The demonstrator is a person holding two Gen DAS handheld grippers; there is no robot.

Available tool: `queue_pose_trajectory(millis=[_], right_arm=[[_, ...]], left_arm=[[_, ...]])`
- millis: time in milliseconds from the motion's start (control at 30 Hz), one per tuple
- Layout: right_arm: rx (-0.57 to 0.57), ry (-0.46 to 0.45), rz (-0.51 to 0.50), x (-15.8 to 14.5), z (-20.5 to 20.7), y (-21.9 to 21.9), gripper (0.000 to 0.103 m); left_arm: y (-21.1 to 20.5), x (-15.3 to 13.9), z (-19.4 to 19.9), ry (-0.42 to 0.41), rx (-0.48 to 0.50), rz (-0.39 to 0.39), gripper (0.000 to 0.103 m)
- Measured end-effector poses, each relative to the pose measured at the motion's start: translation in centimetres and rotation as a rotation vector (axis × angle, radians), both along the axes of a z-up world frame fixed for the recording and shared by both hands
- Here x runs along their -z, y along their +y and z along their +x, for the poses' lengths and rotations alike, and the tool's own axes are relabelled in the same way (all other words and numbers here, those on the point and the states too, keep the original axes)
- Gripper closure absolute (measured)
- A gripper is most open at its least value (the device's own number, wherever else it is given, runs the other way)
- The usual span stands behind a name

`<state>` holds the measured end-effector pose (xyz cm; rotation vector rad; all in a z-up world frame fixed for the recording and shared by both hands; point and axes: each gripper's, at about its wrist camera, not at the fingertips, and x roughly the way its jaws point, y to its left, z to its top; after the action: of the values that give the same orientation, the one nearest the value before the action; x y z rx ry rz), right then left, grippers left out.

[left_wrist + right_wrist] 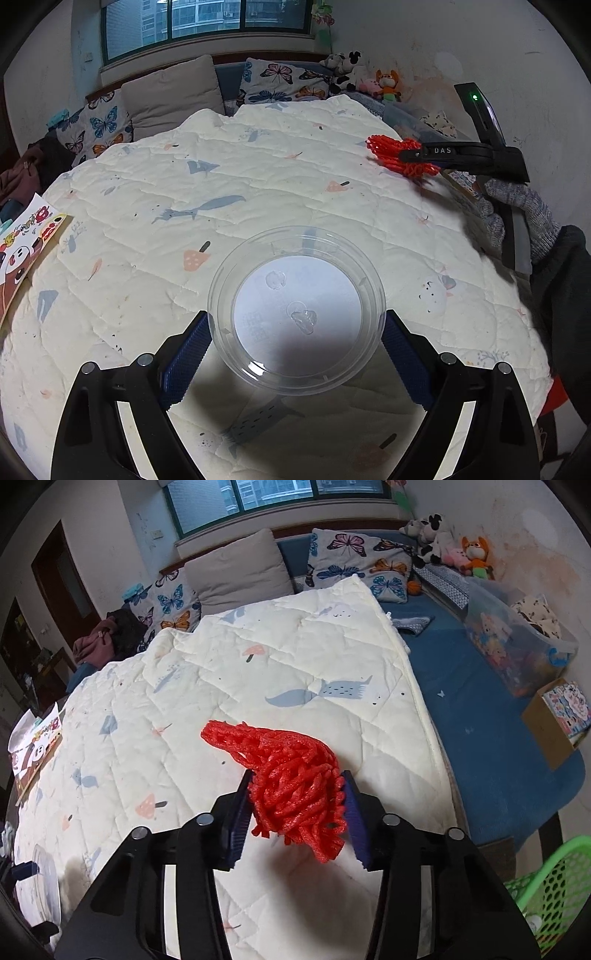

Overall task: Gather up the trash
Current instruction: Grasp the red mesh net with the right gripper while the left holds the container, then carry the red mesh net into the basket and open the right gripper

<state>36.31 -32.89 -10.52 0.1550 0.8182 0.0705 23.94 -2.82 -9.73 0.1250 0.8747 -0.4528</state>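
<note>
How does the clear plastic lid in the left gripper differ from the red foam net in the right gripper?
The clear plastic lid is round, flat and see-through; the red foam net is a crumpled, opaque mesh bundle. The lid looks stiff and keeps its shape between the left gripper pads; the net bulges out past the right gripper. Both are held above the white quilt.

1. White letters "DAS" stand along the black finger of the right gripper (419,155), seen from the left wrist view.
2. Print on the clear plastic lid's (295,310) white label and on the cartoon paper (26,236) is too blurred to read.
</note>
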Motion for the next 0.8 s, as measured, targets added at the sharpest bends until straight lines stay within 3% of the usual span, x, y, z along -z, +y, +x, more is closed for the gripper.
queue_pose_trajectory(millis=[267,800], right_arm=[[-0.015,-0.042,0.007,-2.1,-3.7,0.0,0.063],[0.069,-0.097,0.003,-4.2,-17.4,-3.9,0.063]], left_arm=[[-0.7,-1.2,-1.1,-0.018,0.014,-0.016,0.015],[-5.9,-3.8,-5.3,-0.066,0.115,-0.059,0.015]])
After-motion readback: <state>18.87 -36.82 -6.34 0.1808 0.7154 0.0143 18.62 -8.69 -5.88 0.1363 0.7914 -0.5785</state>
